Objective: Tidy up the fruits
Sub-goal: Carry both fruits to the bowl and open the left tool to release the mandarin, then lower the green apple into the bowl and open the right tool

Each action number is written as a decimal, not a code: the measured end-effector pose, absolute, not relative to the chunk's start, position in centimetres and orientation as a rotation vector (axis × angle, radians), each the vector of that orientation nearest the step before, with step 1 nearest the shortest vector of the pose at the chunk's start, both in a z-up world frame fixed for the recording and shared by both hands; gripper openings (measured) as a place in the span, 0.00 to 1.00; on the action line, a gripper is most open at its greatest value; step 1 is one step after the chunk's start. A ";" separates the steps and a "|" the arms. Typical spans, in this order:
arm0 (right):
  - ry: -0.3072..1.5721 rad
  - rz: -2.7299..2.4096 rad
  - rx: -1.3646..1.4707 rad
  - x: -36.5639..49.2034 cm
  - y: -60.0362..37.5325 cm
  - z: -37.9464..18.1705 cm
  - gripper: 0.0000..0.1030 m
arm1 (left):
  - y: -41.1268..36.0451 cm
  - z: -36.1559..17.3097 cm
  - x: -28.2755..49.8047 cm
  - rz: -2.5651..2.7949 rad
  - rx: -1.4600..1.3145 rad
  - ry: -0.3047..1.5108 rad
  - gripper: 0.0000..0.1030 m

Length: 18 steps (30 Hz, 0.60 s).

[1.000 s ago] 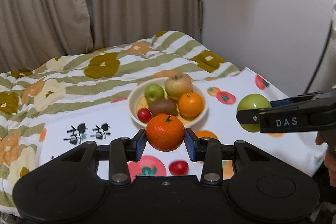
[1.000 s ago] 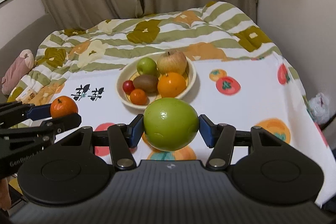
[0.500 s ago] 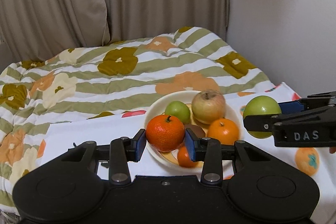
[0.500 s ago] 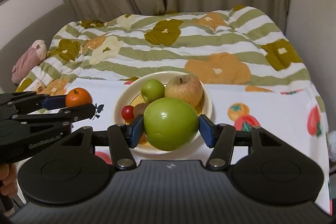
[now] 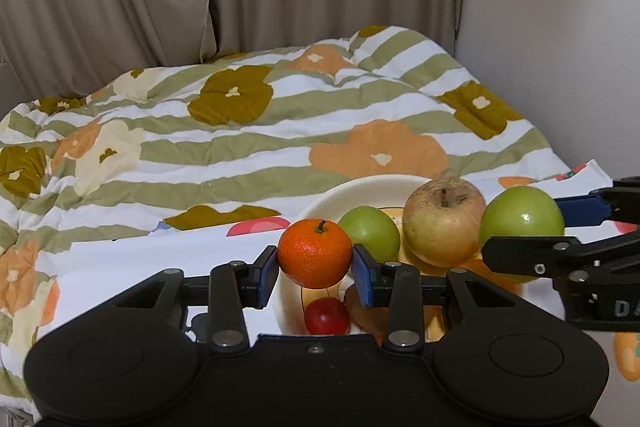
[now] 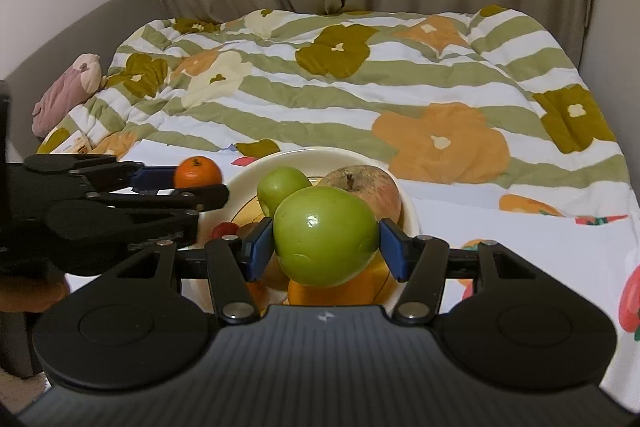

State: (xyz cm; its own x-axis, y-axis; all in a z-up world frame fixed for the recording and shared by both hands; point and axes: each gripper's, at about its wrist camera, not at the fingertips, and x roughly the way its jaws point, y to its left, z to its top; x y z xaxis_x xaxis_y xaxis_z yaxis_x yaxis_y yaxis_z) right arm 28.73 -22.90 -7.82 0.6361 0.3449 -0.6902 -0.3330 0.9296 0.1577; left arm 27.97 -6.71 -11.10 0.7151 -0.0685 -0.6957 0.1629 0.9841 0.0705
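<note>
Cream-coloured and already crowded, the bowl (image 6: 248, 183) on the bed (image 5: 240, 147) is the drop target: the right gripper (image 6: 325, 247), clamped on a green apple (image 6: 326, 235), hangs over its 6 o'clock side, so placing looks like the step in hand. At 9 o'clock, the left gripper (image 5: 316, 269) pinches a mandarin (image 5: 315, 253) over the rim. Each needs a free gap before letting go, and both bodies hide the bowl's near half, so gaps are hard to judge.
</note>
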 end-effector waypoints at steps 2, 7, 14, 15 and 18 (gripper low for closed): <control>0.795 0.393 0.017 28.9 -22.9 -8.1 0.69 | -6.9 -11.7 28.6 -0.128 0.138 0.778 0.42; 0.802 0.412 0.005 29.6 -22.6 -8.4 0.69 | -7.0 -12.7 29.3 -0.127 0.147 0.807 0.42; 0.804 0.423 -0.001 30.2 -22.2 -8.5 0.69 | -6.6 -12.8 29.8 -0.109 0.130 0.827 0.53; 0.805 0.423 0.000 30.3 -22.1 -8.5 0.69 | -6.3 -12.7 29.7 -0.110 0.116 0.822 0.64; 0.807 0.426 -0.001 30.3 -22.1 -8.5 0.69 | -5.6 -11.9 29.3 -0.105 0.094 0.794 0.78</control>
State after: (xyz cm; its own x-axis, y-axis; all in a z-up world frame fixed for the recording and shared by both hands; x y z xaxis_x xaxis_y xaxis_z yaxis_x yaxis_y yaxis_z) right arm 30.31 -22.07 -8.54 0.6119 0.3688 -0.6997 -0.3699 0.9154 0.1590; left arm 29.30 -5.63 -11.87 0.6961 -0.0583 -0.7156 0.1292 0.9906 0.0450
